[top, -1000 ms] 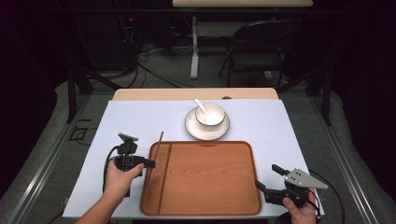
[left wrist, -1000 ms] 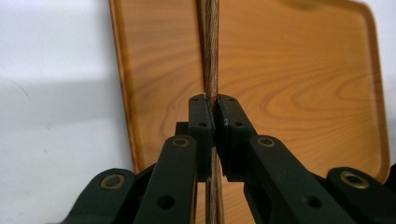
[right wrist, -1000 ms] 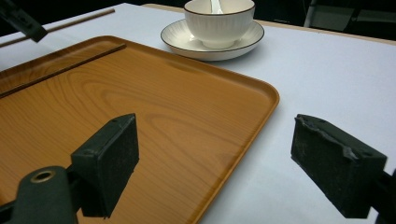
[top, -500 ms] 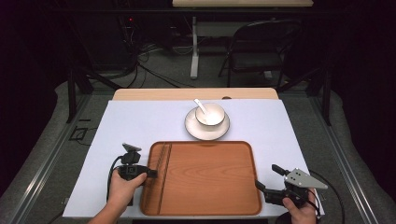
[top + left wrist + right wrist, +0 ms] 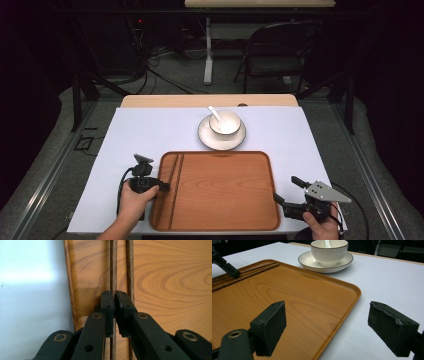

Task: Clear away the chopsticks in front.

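My left gripper (image 5: 114, 302) is clamped on one chopstick (image 5: 113, 270), low over the tray (image 5: 225, 190), near its 9 o'clock edge. The second chopstick (image 5: 129, 267) lies just beside it on the tray, parallel, running 12 to 6. The jaws are almost fully closed, with only the thin stick between the pads. My right gripper (image 5: 332, 325) is wide open and holds nothing; it sits at the tray's 4 o'clock corner, with one jaw over the wood and one over the table (image 5: 150, 130). Bowl (image 5: 225, 122) with spoon (image 5: 214, 111) on saucer (image 5: 207, 137) at 12 o'clock, just off the tray.

Risks, as I judge them:
- The stick is thin and round, so it could roll or pivot in the pads when I let go and end up crossing its mate.
- The pad tip is close to the second stick, so opening could nudge it.
- The grip is near one end, so the far end may swing.
- The right gripper could bump the tray rim and shift everything.
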Available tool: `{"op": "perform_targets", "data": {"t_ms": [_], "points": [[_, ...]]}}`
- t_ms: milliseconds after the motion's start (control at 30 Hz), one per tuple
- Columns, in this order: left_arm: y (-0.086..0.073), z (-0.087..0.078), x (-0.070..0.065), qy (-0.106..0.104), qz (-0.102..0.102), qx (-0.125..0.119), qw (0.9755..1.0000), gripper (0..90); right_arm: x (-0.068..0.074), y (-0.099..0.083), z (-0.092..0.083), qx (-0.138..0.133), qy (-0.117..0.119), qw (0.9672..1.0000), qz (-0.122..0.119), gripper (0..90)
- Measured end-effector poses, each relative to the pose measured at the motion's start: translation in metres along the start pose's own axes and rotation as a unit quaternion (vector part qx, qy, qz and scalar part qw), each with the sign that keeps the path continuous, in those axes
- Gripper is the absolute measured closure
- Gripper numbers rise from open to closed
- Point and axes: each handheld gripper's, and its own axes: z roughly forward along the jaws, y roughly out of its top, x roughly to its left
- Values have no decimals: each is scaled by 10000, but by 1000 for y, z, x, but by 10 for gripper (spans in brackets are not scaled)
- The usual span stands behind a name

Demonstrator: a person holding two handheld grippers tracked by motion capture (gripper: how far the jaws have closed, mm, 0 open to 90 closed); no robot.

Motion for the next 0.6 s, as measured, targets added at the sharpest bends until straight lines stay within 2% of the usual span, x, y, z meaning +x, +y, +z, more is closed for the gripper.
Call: {"op": "perform_targets", "data": {"t_ms": [300, 600], "points": [[0, 0, 2, -45, -100, -43, 9999, 824, 0, 1, 1, 4, 18, 10000, -17, 149], [0, -2, 3, -67, -89, -55, 9999, 817, 0, 1, 1, 4, 18, 10000, -16, 148]]}}
